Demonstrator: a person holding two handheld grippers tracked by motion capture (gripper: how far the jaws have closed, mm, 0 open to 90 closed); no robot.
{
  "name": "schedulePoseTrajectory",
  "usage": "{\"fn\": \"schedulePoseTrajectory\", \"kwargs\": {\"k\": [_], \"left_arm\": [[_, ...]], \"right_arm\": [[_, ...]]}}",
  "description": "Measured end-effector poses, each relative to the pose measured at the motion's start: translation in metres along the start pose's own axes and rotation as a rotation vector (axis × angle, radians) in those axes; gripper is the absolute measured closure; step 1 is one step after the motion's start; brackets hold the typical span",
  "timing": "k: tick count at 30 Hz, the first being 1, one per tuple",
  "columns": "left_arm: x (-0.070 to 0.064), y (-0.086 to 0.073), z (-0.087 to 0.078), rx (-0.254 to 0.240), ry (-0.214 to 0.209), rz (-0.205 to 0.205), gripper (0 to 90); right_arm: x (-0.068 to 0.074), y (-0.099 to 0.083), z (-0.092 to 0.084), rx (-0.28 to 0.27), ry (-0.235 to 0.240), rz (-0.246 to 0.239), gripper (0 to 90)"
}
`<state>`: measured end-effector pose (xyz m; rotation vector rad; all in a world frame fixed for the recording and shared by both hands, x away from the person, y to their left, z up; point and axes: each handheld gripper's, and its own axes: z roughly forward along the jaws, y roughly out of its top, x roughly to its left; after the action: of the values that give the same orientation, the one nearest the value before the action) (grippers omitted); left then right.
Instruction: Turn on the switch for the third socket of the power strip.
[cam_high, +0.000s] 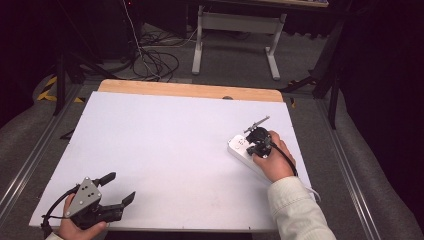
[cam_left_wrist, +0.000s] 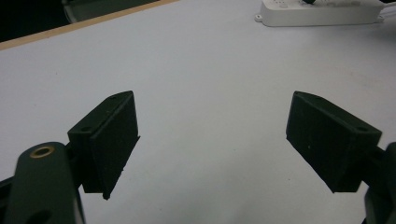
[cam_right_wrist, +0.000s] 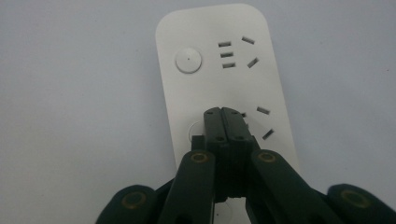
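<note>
A white power strip (cam_high: 239, 146) lies on the right side of the white table top (cam_high: 165, 150). In the right gripper view the power strip (cam_right_wrist: 210, 79) shows a round button (cam_right_wrist: 188, 60) beside slotted sockets. My right gripper (cam_right_wrist: 225, 113) is shut, jaws pressed together with nothing between them. Its tips sit over a second round button (cam_right_wrist: 193, 130), which they partly hide; whether they touch it I cannot tell. In the high view the right gripper (cam_high: 259, 141) points down onto the strip. My left gripper (cam_high: 121, 186) rests open near the front left corner, and its jaws (cam_left_wrist: 212, 140) stand wide apart over bare table.
The power strip (cam_left_wrist: 322, 11) lies far ahead of the left gripper. The table's wooden far edge (cam_high: 190, 90) borders the white sheet. Beyond it stand a white desk frame (cam_high: 235, 30) and loose cables (cam_high: 150, 60) on the floor.
</note>
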<state>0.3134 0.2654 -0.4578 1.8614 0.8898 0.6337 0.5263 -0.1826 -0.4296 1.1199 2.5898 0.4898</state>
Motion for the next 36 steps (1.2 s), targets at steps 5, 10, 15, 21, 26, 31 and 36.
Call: {"fn": "schedulePoseTrajectory", "kwargs": {"k": [5, 10, 15, 21, 26, 31, 36], "left_arm": [[0.0002, -0.0001, 0.0000, -0.001, 0.001, -0.002, 17.2], [0.0007, 0.0000, 0.0003, 0.001, 0.000, 0.004, 17.3], [0.0004, 0.0000, 0.0002, 0.001, 0.001, 0.004, 17.2], [0.0001, -0.0001, 0.0001, 0.001, -0.001, 0.000, 17.3], [0.0001, 0.0000, 0.0000, 0.003, 0.000, 0.006, 17.3], [0.0002, 0.0000, 0.0000, 0.004, 0.000, 0.012, 17.2], [0.0003, 0.0000, 0.0002, 0.006, -0.001, 0.013, 17.2]], "right_arm": [[-0.0023, -0.0011, -0.0002, -0.014, 0.018, 0.006, 90.0], [-0.0027, -0.0021, -0.0017, -0.043, 0.046, 0.020, 90.0], [-0.0012, -0.0009, -0.0011, -0.044, 0.059, 0.021, 90.0], [-0.0018, -0.0012, -0.0001, -0.039, 0.066, 0.037, 90.0], [0.0003, -0.0004, 0.0010, -0.028, 0.054, 0.038, 90.0], [0.0011, -0.0007, 0.0018, -0.026, 0.051, 0.045, 90.0], [0.0027, 0.0004, 0.0028, -0.017, 0.038, 0.043, 90.0]]}}
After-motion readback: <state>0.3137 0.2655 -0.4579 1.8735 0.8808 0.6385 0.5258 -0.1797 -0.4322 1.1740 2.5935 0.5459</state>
